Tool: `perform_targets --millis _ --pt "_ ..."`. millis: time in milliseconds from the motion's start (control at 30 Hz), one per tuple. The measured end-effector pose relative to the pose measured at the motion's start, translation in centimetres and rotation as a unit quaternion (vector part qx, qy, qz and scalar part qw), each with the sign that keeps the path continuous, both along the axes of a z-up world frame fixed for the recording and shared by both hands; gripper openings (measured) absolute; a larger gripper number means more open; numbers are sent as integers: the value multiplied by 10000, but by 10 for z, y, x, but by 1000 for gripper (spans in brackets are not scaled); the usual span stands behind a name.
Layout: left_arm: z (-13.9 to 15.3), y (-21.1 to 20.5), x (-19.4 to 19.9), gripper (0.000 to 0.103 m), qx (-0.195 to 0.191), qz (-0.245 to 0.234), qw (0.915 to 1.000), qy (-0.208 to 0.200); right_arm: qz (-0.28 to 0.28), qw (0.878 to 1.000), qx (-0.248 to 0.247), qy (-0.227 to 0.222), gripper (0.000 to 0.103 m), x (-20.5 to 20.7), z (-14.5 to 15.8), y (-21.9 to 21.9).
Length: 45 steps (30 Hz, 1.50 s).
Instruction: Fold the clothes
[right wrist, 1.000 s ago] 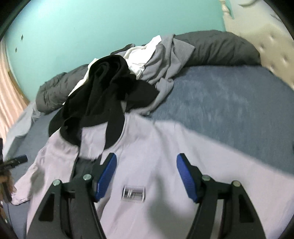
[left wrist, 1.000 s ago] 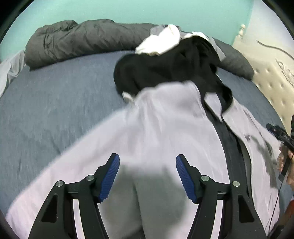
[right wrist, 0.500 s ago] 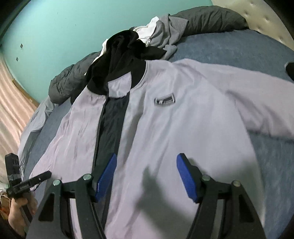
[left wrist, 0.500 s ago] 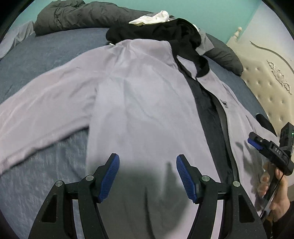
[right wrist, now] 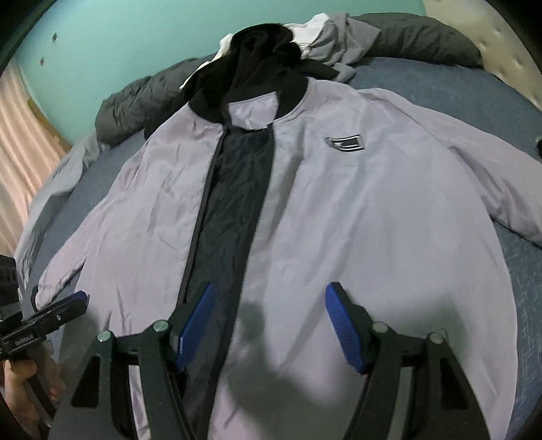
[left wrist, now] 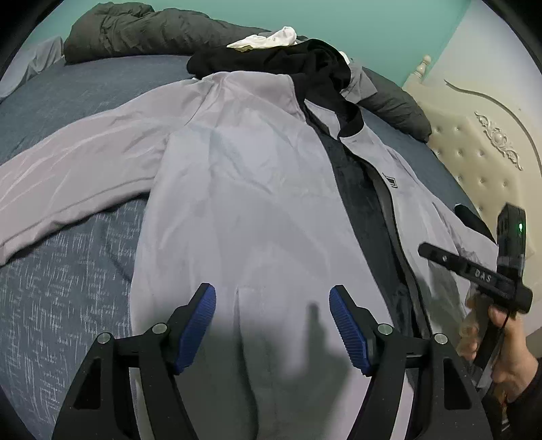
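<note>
Hovering above the bed (left wrist: 67, 270), both tools point down at a pale lilac jacket (left wrist: 257, 203) spread face-up across the blue-grey bedcover, front unzipped and its dark lining (right wrist: 233, 203) showing down the middle. Left tool (left wrist: 272, 325) hangs over the jacket's lower panel, jaws opening, blue pads (left wrist: 194, 330) wide apart, nothing but fabric below them and no grip on it. Right tool (right wrist: 267, 326) sits over the hem on the other side of the zip line, jaws spread wide and empty too, one pad over the dark lining, the other over the lilac front. A black-and-white chest badge (right wrist: 345, 142) shows on the panel beyond the right tool. One sleeve (left wrist: 74, 172) stretches out flat across the bedcover in the left wrist view. At the collar end a black garment (right wrist: 257, 57) lies heaped against the jacket's neck, with white (left wrist: 271, 37) and grey clothes (right wrist: 338, 40) behind it and a dark grey duvet (left wrist: 142, 30) bunched along the turquoise wall (right wrist: 135, 40). A cream tufted headboard (left wrist: 481, 152) stands at the side.
</note>
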<state>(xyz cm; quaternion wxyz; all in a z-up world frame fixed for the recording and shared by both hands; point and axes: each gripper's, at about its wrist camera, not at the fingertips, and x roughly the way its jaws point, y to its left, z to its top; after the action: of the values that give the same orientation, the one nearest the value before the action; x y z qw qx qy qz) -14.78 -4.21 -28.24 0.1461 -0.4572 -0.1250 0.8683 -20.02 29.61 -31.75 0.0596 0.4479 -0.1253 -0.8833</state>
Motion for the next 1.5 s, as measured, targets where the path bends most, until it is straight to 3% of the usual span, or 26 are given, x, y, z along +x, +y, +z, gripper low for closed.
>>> perform_targets --millis 100,167,233,300,333,567,800,933,967,1033,1067,1233,1267,1333,1433,1500 --pt "-4 -8 1 74 118 90 9999 -31 132 9995 256 112 68 -7 3 -15" --pt "-5 -14 2 74 197 155 9997 -32 73 9995 258 137 63 -16 3 -18" --pt "-4 -17 1 74 239 180 9995 -33 -87 9989 436 122 33 -28 4 -20" --pt "-4 -19 1 75 277 194 9994 -34 -188 9982 575 43 20 -41 4 -21" --pt "-3 -20 1 75 282 201 9994 -28 -194 9984 529 -7 19 -46 3 -21" --pt "-3 -23 1 76 376 236 9990 -5 -305 9965 299 -716 18 -78 -25 -22" --pt "-4 -20 2 76 396 159 9991 -31 87 9956 641 -682 17 -77 -30 -44" --pt "-4 -21 2 76 420 185 9989 -30 -173 9974 543 -445 18 -68 -9 -25" --pt "-4 -20 1 76 421 186 9989 -41 -303 9973 521 -421 19 -65 -4 -19" --pt "-4 -19 2 76 407 166 9990 -48 -272 9972 520 -459 38 -62 0 -18" --pt "-3 -19 3 76 401 154 9991 -37 -163 9973 529 -490 41 -61 0 -20" --pt "0 -21 4 77 430 181 9989 7 190 9945 824 -623 41 -60 -12 -41" --pt "0 -22 4 77 434 182 9989 2 238 9937 842 -699 40 -61 -17 -45" --pt "0 -22 4 77 456 185 9988 -11 216 9928 909 -744 18 -62 -24 -47" --pt "-1 -23 4 77 492 189 9986 -32 110 9947 747 -702 7 -63 -25 -42" --pt "-1 -22 3 77 492 181 9986 -33 132 9948 796 -623 6 -62 -20 -45"
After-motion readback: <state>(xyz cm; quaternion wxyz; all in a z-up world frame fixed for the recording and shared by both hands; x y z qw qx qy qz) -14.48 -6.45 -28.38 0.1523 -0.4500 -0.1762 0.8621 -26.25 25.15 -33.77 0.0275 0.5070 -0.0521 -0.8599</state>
